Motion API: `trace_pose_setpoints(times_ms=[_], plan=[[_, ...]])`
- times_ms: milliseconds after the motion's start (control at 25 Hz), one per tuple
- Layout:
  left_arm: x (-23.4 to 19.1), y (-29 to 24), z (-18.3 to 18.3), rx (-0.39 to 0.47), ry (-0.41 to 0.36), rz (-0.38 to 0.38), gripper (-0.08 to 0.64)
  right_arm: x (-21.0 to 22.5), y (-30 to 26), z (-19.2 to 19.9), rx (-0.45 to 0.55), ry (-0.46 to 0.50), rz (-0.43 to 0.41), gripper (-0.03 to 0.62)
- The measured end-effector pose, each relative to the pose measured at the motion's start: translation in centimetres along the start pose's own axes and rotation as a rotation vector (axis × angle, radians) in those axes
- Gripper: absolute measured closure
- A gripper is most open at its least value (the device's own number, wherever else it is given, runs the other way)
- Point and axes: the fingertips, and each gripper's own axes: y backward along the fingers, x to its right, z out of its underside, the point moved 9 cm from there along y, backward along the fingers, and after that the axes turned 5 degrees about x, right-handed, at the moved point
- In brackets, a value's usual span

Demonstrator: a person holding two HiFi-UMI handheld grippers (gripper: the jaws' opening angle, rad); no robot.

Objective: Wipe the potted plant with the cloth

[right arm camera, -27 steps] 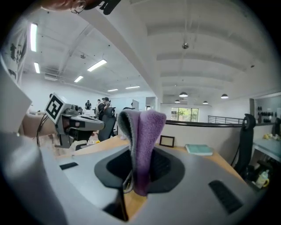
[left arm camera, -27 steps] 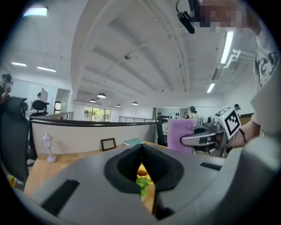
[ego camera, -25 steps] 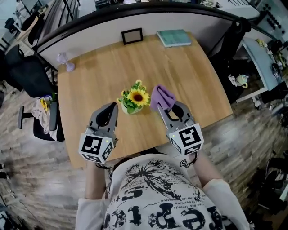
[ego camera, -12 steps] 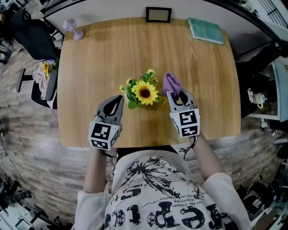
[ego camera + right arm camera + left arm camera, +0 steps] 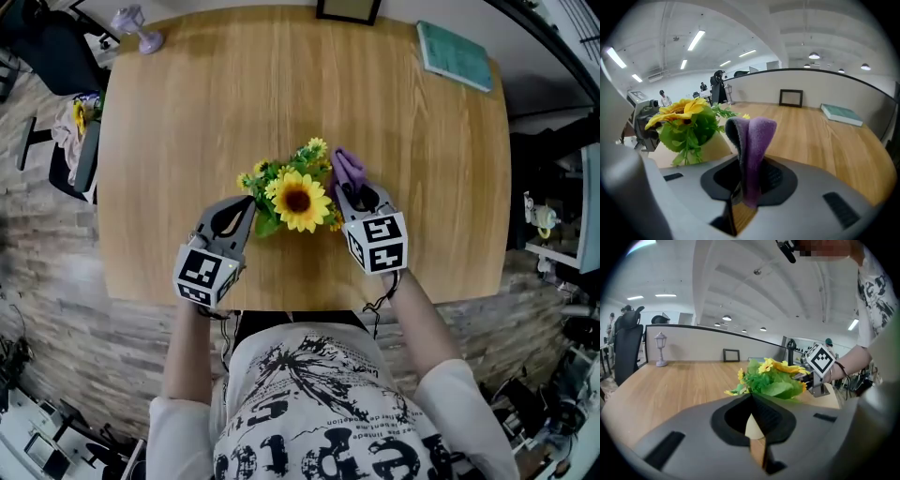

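Purple cloth (image 5: 751, 140) stands folded up out of the right gripper (image 5: 743, 187), whose jaws pinch its lower end. How far the fabric runs down between them is hidden by the gripper's grey body. In the head view the cloth sits just beside the potted plant (image 5: 298, 199), on its right. Whether it touches the leaves cannot be told from above.

The plant stands near the middle of the wooden worktop (image 5: 187, 112), a little toward the person's edge. A big sunflower, smaller yellow blooms and green leaves cover the pot completely from above. Only the right gripper view shows a piece of its pale side below the leaves. In the left gripper view the pot is hidden behind that gripper's own body.

The left gripper (image 5: 250, 201) is at the plant's left with its tip close to the leaves. Its jaws are pressed together with nothing between them.

Farther out, a black picture frame (image 5: 349, 8) stands at the far edge of the worktop and is cut off by the top of the head view. A teal book (image 5: 455, 54) lies near the far right corner, and a small lilac lamp (image 5: 137, 26) stands at the far left corner. A black chair (image 5: 52, 42) beside the worktop is partly out of frame. The person's printed shirt (image 5: 319, 403) fills the bottom of the view. Figures far back in the right gripper view are too small to make out.
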Motion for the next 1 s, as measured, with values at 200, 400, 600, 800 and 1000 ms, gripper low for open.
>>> trace_pose_setpoints(times_ms=[200,400,600,800,1000], plan=[[0.0,-1.0,0.9,-0.001,0.036,0.010,0.556,-0.8,-1.7,0.1,0.010,-0.034,-0.087,0.508],[0.0,-1.1,1.0,0.003,0.050,0.038,0.557,-2.1,-2.3,0.8,-0.015,-0.053,-0.195,0.509],[-0.4,-1.1,1.0,0.002,0.059,0.071,0.557,-2.7,-2.5,1.4,-0.021,-0.082,-0.222,0.512],[-0.5,-1.1,0.8,-0.001,0.050,0.085,0.557,-3.1,-1.9,1.6,-0.061,-0.054,-0.242,0.512],[-1.1,-1.3,0.7,0.003,0.064,0.090,0.557,-3.7,-1.4,2.2,-0.082,-0.078,-0.225,0.512]])
